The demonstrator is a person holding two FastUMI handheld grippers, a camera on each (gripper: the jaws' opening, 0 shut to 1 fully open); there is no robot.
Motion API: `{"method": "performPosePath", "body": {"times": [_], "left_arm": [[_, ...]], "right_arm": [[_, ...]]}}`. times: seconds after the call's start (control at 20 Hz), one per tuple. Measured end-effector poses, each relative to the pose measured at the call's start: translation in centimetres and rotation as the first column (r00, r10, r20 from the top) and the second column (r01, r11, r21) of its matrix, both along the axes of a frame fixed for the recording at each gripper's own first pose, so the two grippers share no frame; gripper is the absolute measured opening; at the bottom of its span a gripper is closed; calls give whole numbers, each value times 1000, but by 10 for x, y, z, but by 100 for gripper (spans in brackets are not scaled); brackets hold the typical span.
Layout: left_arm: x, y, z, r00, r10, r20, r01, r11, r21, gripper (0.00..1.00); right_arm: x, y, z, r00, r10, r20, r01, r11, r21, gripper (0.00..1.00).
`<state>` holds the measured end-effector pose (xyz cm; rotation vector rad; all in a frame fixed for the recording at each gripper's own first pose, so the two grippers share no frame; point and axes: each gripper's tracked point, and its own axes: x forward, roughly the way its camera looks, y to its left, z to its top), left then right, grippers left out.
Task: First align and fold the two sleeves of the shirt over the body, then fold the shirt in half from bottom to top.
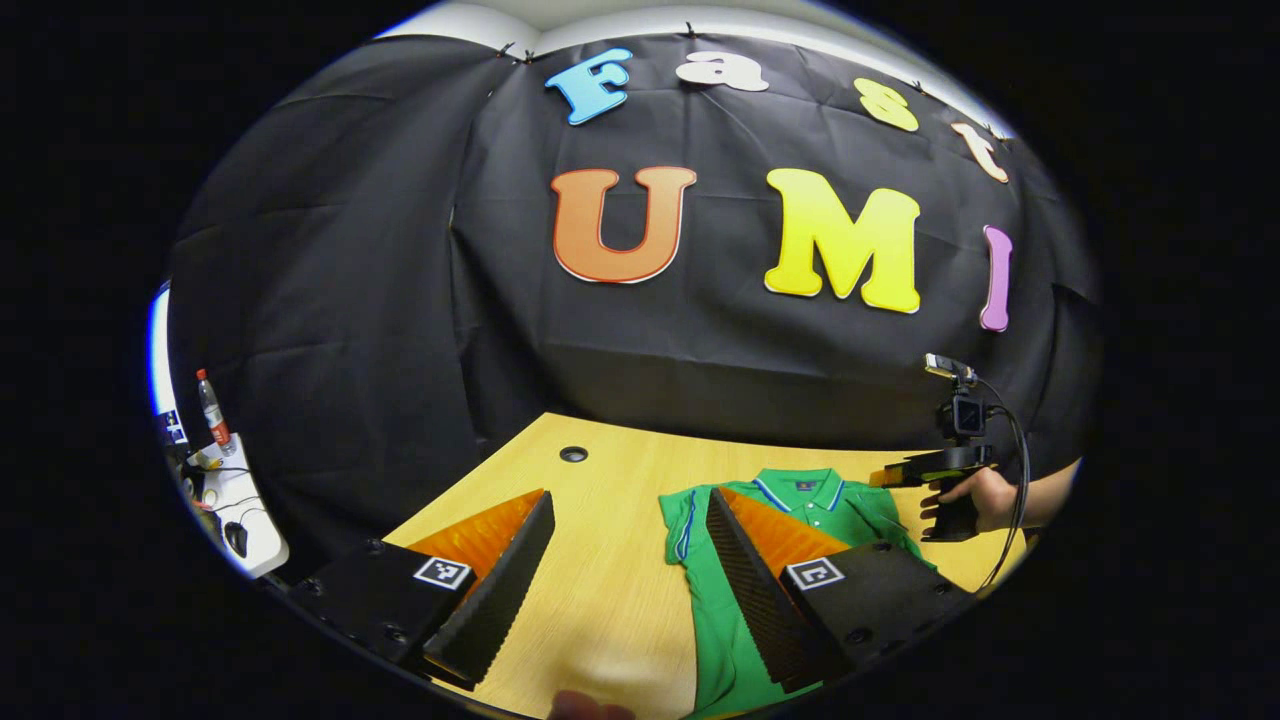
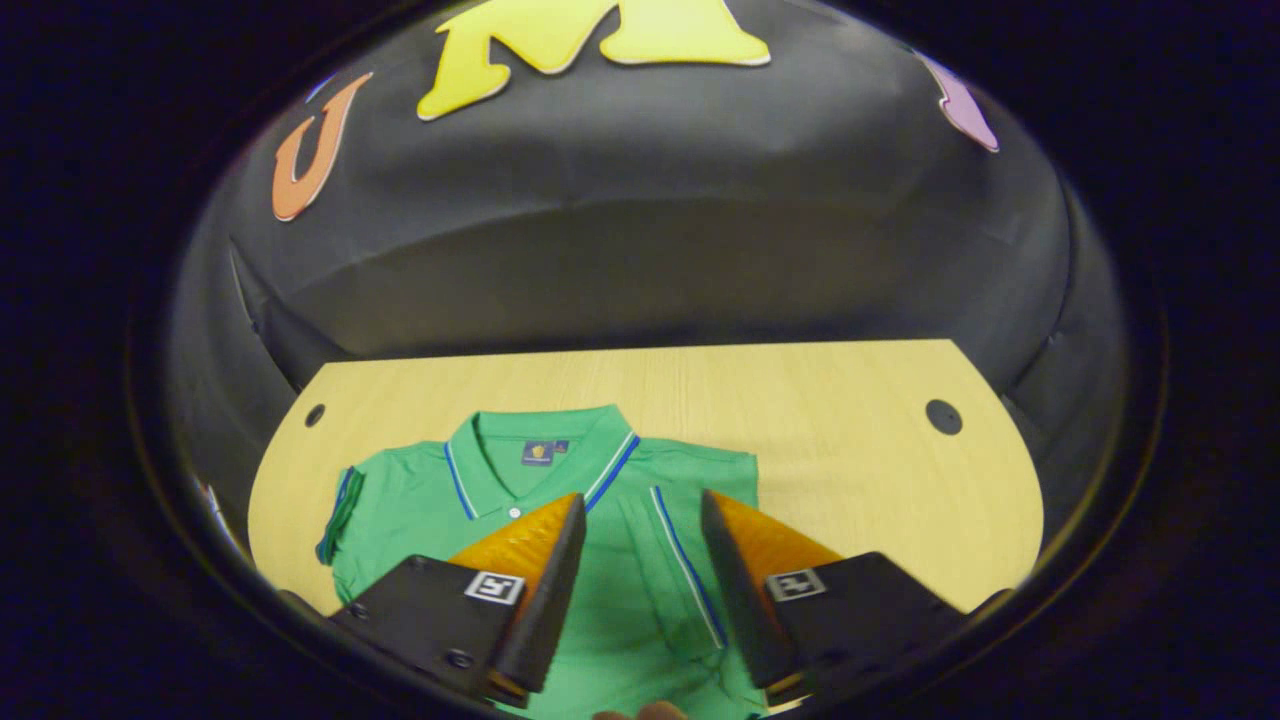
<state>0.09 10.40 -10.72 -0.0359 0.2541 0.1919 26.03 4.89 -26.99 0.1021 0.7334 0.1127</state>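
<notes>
A green polo shirt (image 2: 610,600) with blue and white trim lies flat on the wooden table (image 2: 850,420), collar (image 2: 535,450) toward the far wall. In the right gripper view, the sleeve on the right lies folded over the body, its striped hem (image 2: 690,570) running down the chest. The other sleeve (image 2: 345,510) sticks out to the left. My right gripper (image 2: 643,500) hovers open over the chest. In the left gripper view, my left gripper (image 1: 630,498) is open above bare table just left of the shirt (image 1: 725,640). A hand (image 1: 985,497) holds the right gripper (image 1: 905,475) beyond the shirt's far side.
Round cable holes (image 2: 943,416) (image 1: 573,454) mark the table's far corners. Off the table's left edge, a white stand (image 1: 240,515) carries cables and a bottle (image 1: 212,410). Black cloth walls close in the table's far side.
</notes>
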Motion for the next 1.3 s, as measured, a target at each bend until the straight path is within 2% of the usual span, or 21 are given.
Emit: {"method": "performPosePath", "body": {"times": [0.05,0.1,0.2,0.25,0.4,0.55,0.6,0.7,0.75,0.85,1.0,1.1,1.3], "left_arm": [[8,-4,0,999,-31,10,31,1000,-5,99],[14,-6,0,998,-56,18,56,998,-10,98],[29,-9,-7,995,-101,27,102,994,-26,99],[37,-12,-13,991,-131,22,132,990,-44,98],[58,-15,-38,981,-194,-13,193,978,-75,99],[81,-19,-75,967,-244,-71,236,966,-110,98],[89,-20,-90,962,-257,-93,246,963,-113,99],[102,-24,-119,950,-278,-141,263,958,-115,99],[111,-25,-131,949,-275,-155,260,959,-113,99],[123,-20,-153,949,-260,-180,243,964,-107,99],[138,-15,-182,942,-249,-225,234,968,-94,99],[147,-19,-201,927,-267,-263,257,964,-74,98],[159,-23,-226,893,-294,-341,303,952,-27,91]], "right_arm": [[-8,-14,23,999,-10,44,11,1000,-16,80],[-19,-21,42,997,-17,76,19,1000,-25,86],[-45,-33,85,988,-32,150,37,999,-25,87],[-58,-36,103,984,-32,178,37,999,-22,82],[-113,-40,150,970,-17,244,18,1000,-3,89],[-174,-41,167,975,12,223,-24,999,49,89],[-191,-49,169,976,14,218,-24,999,45,86],[-221,-63,172,979,-3,202,-6,999,43,86],[-231,-69,172,980,-18,196,10,999,45,89],[-244,-78,173,981,-40,190,32,999,45,86],[-251,-76,175,982,-51,184,40,997,62,86],[-251,-72,173,983,-50,176,36,996,83,89],[-249,-67,166,987,-47,152,31,994,106,86]]}}
